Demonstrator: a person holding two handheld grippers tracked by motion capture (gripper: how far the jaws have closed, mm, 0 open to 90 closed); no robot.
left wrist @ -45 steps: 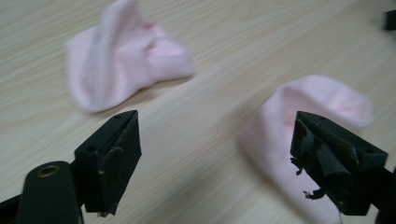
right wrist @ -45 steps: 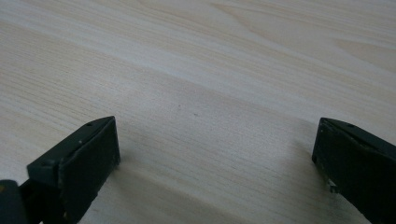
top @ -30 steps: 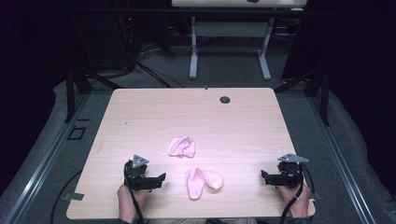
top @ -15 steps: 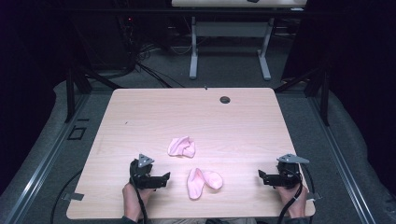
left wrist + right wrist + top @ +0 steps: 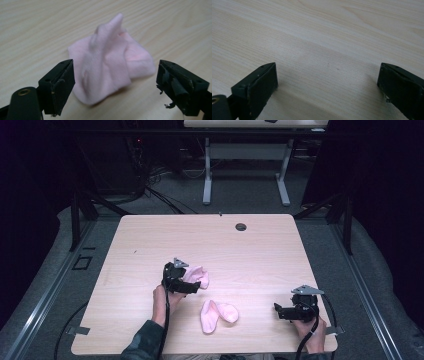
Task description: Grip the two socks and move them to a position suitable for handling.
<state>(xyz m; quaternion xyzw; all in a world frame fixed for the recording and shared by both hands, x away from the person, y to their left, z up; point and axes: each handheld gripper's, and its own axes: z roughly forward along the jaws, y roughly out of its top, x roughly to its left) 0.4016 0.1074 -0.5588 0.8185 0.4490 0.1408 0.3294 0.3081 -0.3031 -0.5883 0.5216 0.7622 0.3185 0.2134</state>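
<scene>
High view first. Using the wooden table (image 5: 150, 245) as the landmark: the left gripper (image 5: 186, 284) is well in from the table's near edge, left of its middle, and it sits right up against a crumpled pink sock (image 5: 197, 276), which lies just past the tool toward the far edge. A second pink sock (image 5: 216, 314) lies flat nearer the near edge of the table, about mid-width, apart from the first one. The right gripper (image 5: 281, 310) is over the table's near right corner area, well apart from both socks, with bare wood around it. There's a small dark grommet (image 5: 241, 226) close to the table's far edge. Can't really judge how far either tool is spread from up here, too small.

Left gripper view: the crumpled pink sock (image 5: 112, 65) is bunched up on the table (image 5: 37, 30) with one end poking upward, and it sits between the two black jaws. The jaws are spread wide, one on each side of the sock, neither touching it as far as I can tell. The left gripper (image 5: 110, 85) isn't gripping anything.

Right gripper view: the right gripper (image 5: 327, 87) has its jaws wide apart too, with nothing between them, just the table's (image 5: 324, 37) pale wood grain running under it.
</scene>
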